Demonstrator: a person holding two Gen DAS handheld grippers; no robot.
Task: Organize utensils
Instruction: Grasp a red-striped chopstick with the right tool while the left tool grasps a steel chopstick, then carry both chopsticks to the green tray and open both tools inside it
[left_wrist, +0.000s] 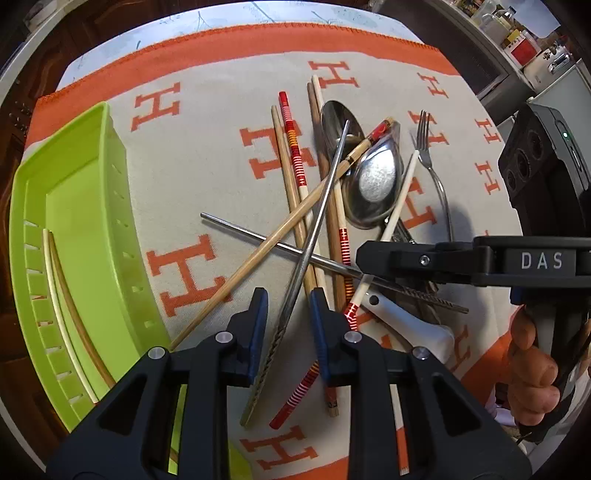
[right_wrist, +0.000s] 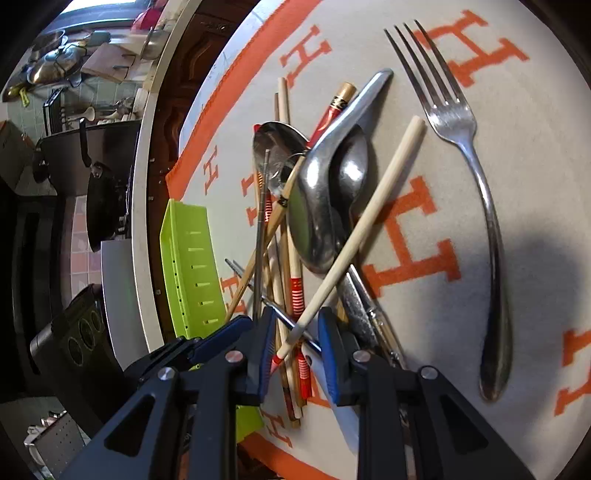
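**Inspector:** Progress?

**Assistant:** Early stage, by my reading. The green tray (left_wrist: 74, 206) at the left of the cloth-covered worktop (left_wrist: 207, 177) holds only two chopsticks (left_wrist: 64, 295), one pale and one brown, lying side by side.

**Inspector:** Outstanding?

**Assistant:** The main pile (left_wrist: 325, 206) is unsorted: crossed wooden, striped and metal chopsticks, two steel spoons (right_wrist: 325, 199), a white-handled item. A fork (right_wrist: 465, 177) lies apart, beside the pile.

**Inspector:** Tongs?

**Assistant:** Left tongs (left_wrist: 289, 321) are parted, straddling a metal chopstick (left_wrist: 314, 236) without clamping it. Right tongs (right_wrist: 295, 341) are likewise parted, astride a pale chopstick (right_wrist: 354, 243); nothing gripped.
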